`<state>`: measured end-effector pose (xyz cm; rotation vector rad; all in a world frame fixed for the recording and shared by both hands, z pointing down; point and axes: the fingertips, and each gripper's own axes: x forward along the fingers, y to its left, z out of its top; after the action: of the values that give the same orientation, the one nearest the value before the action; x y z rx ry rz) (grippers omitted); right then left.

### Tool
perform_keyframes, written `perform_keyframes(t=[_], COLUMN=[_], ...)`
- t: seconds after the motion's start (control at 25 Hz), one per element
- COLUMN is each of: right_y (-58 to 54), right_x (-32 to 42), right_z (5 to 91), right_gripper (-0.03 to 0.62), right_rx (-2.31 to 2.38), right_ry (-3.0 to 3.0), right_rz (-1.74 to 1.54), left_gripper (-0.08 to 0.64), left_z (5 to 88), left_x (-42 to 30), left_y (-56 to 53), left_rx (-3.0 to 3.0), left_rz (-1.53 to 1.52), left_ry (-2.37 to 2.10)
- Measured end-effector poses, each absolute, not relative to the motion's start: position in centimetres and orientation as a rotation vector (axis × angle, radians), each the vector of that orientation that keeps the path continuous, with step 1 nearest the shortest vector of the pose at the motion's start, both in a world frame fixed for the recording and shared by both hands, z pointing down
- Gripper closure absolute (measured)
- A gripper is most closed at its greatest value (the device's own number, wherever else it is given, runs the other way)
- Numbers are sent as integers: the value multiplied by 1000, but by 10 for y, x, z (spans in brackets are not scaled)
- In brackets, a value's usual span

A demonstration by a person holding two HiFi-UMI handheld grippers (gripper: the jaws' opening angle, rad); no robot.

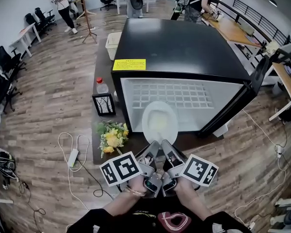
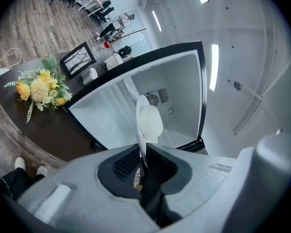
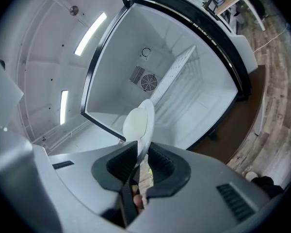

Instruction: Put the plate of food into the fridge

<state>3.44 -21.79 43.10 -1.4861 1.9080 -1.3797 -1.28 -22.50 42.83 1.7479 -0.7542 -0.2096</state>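
Plate point(image 1: 159, 121), flat, faces fridge point(image 1: 179, 47); left gripper point(image 1: 154, 148) and right gripper point(image 1: 169, 149) fingers point(image 3: 161, 163) pinch rim.

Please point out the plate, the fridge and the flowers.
plate point(image 1: 161, 106), head view, on its far rim.
fridge point(image 1: 179, 40), head view, on its black top.
flowers point(image 1: 112, 140), head view, on the yellow blooms.

Yellow sticker point(image 1: 129, 64): on the black top of the fridge point(image 1: 184, 42), near its front left corner. It has a red heading and lines of small print, too small to read.
Left gripper point(image 1: 154, 149) marker point(image 1: 120, 168): a black-and-white square code on its cube, in front of the fridge. It has no letters.
Right gripper point(image 1: 168, 150) marker point(image 1: 200, 170): the same kind of code, no letters.
Other readable text: none.
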Motion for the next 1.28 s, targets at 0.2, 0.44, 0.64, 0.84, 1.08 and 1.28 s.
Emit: perform_keyframes(t=[0.2,0.44,0.64,0.84,1.08,1.28], right_y=[-232,-250,-261,-272,-285,-294], right_x=[47,60,60,61,60,60], right_z=[426,422,416,416,417,417], right_gripper=[515,515,515,515,515,515], right_rx=[-1499,-1486,-1466,-1450,-1455,-1463], right_ry=[1911,1917,1922,1919,1916,1922], right_rz=[-1388,-1395,-1384,-1401,-1415,-1407], left_gripper=[517,514,515,517,517,517], left_z=[423,420,414,414,416,417], left_x=[0,15,13,14,13,13], left_y=[-240,-257,-268,-278,-291,-299], left_rx=[1759,1756,1742,1716,1690,1671], left_rz=[-211,-219,-236,-255,-265,-273], left_ry=[-749,-746,-755,-760,-755,-751])
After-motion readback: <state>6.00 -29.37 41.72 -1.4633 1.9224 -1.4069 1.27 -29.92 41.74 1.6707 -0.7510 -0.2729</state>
